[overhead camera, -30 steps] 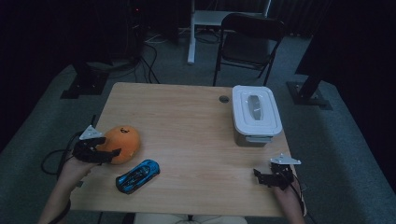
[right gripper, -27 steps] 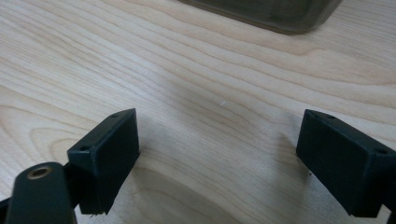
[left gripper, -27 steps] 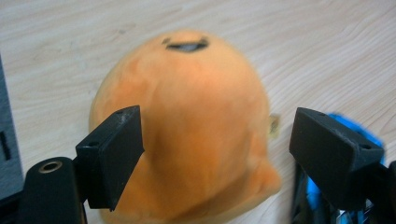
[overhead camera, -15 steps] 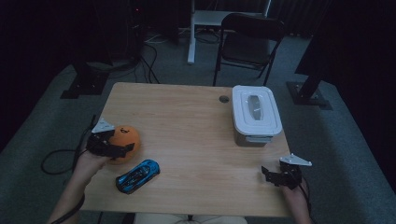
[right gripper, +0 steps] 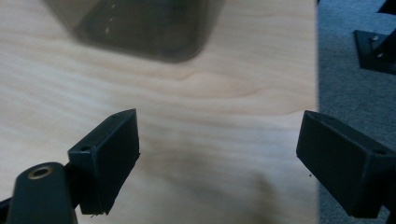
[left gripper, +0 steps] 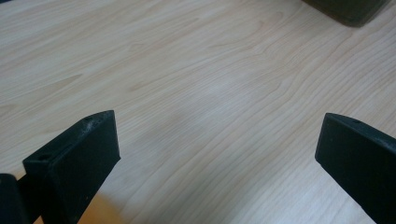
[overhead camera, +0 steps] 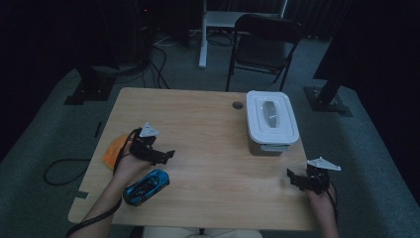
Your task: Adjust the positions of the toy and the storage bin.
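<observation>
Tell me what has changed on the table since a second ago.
The left gripper let go of the orange toy; its jaws have just been opening and stand apart over bare wood, further right. The right gripper drifted slightly right, open. The blue car and white box stayed put.

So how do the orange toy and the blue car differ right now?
The orange toy is rounded and sits at the table's left edge, partly hidden by the left hand; the blue car is long, low and lies nearer the front edge in plain view. Both rest untouched on the table.
</observation>
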`<act>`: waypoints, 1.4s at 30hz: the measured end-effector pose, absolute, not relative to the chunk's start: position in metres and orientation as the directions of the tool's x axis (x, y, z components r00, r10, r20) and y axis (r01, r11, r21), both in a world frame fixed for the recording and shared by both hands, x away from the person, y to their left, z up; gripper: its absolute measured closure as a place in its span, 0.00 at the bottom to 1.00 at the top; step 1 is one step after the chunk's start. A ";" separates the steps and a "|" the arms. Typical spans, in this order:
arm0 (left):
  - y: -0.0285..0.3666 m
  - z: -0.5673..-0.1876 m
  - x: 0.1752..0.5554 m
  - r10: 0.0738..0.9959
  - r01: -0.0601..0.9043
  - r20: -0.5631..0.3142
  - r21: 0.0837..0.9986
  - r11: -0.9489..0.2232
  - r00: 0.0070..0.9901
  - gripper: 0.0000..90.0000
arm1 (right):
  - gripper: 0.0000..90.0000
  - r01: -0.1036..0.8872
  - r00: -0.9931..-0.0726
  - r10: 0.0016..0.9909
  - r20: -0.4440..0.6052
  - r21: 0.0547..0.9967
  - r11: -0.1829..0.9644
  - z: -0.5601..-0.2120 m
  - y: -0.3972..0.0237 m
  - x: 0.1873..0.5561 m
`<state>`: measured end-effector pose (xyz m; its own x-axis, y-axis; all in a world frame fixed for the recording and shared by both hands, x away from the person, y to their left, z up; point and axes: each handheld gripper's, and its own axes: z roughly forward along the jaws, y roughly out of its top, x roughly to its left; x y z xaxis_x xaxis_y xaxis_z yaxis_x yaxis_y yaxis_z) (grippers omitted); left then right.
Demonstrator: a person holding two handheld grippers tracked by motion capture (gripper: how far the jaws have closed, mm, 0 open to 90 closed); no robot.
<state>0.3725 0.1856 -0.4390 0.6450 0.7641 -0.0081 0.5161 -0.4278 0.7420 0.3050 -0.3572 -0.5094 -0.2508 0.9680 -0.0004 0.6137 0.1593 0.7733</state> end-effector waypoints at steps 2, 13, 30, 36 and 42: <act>0.175 -0.442 0.376 0.758 0.514 -0.011 0.742 -0.431 0.652 0.01 | 0.14 0.611 -0.236 0.972 -0.007 0.776 0.154 -0.508 -0.361 0.309; 0.123 -0.456 0.401 0.738 0.510 -0.006 0.726 -0.461 0.675 0.01 | 0.14 0.621 -0.179 0.984 -0.016 0.774 0.125 -0.504 -0.380 0.341; 0.038 -0.468 0.443 0.711 0.488 -0.011 0.736 -0.470 0.703 0.01 | 0.14 0.619 -0.138 0.990 -0.014 0.780 0.097 -0.505 -0.388 0.381; 0.009 -0.479 0.463 0.712 0.504 -0.025 0.724 -0.471 0.701 0.01 | 0.15 0.619 -0.116 0.993 -0.013 0.781 0.082 -0.501 -0.395 0.400; -0.017 -0.482 0.483 0.716 0.514 -0.038 0.722 -0.463 0.698 0.01 | 0.15 0.622 -0.113 0.994 0.010 0.780 0.063 -0.501 -0.396 0.418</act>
<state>0.4825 -0.0174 -0.4823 0.6976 0.7155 -0.0376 0.5137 -0.4628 0.7225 0.4182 -0.3961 -0.5011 -0.1128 0.9936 0.0099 0.6221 0.0629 0.7804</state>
